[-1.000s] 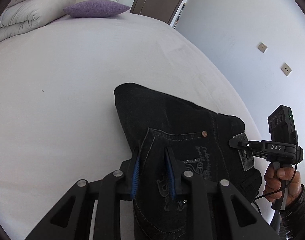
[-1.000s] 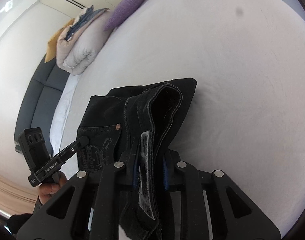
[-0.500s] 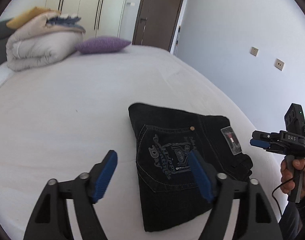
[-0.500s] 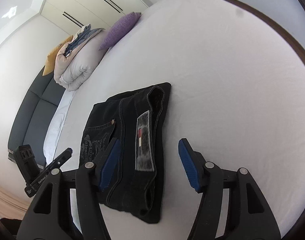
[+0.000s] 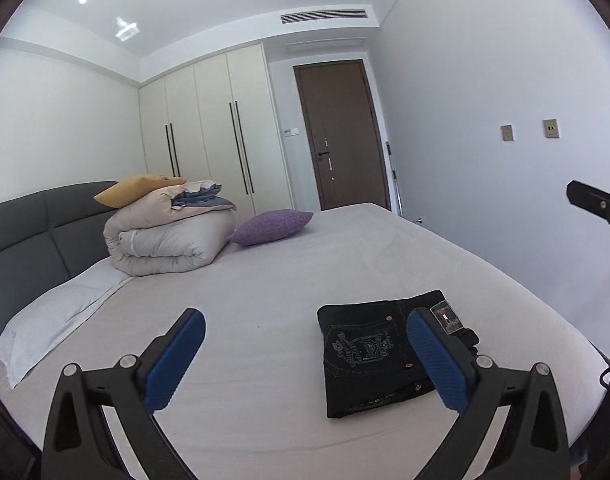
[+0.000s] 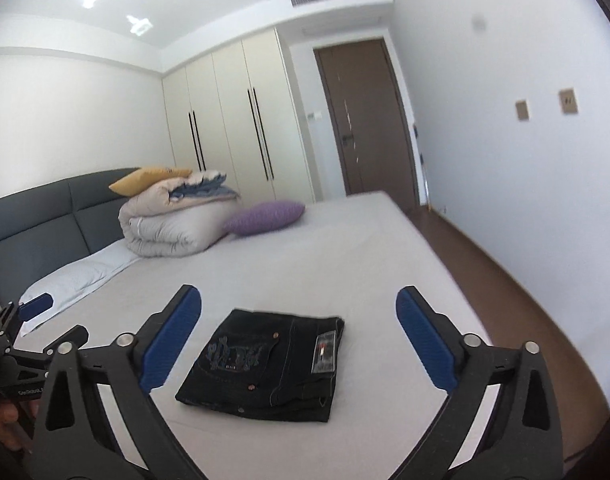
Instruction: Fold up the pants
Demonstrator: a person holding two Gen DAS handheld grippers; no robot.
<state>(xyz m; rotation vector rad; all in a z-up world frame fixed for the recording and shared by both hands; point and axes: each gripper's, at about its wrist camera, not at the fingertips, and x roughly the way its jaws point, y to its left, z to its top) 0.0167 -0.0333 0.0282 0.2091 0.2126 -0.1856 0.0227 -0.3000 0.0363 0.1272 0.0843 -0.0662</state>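
The black jeans (image 5: 379,354) lie folded into a compact rectangle on the white bed (image 5: 289,280), back pocket with embroidery facing up. They also show in the right wrist view (image 6: 265,364). My left gripper (image 5: 305,354) is open and empty, held above and behind the jeans, its right finger overlapping them in view. My right gripper (image 6: 299,340) is open and empty, held back from the jeans, which lie between its fingers in view. A part of the right gripper shows at the right edge of the left wrist view (image 5: 595,202).
A rolled duvet (image 5: 169,236) with a yellow pillow and a purple cushion (image 5: 271,226) lie near the grey headboard (image 5: 33,224). A white pillow (image 5: 61,312) lies at the left. Wardrobe and brown door (image 5: 341,136) stand behind. Brown floor (image 6: 505,280) runs right of the bed.
Both grippers let go of the jeans, opened wide and pulled back and up. The folded jeans now lie flat on the bed.
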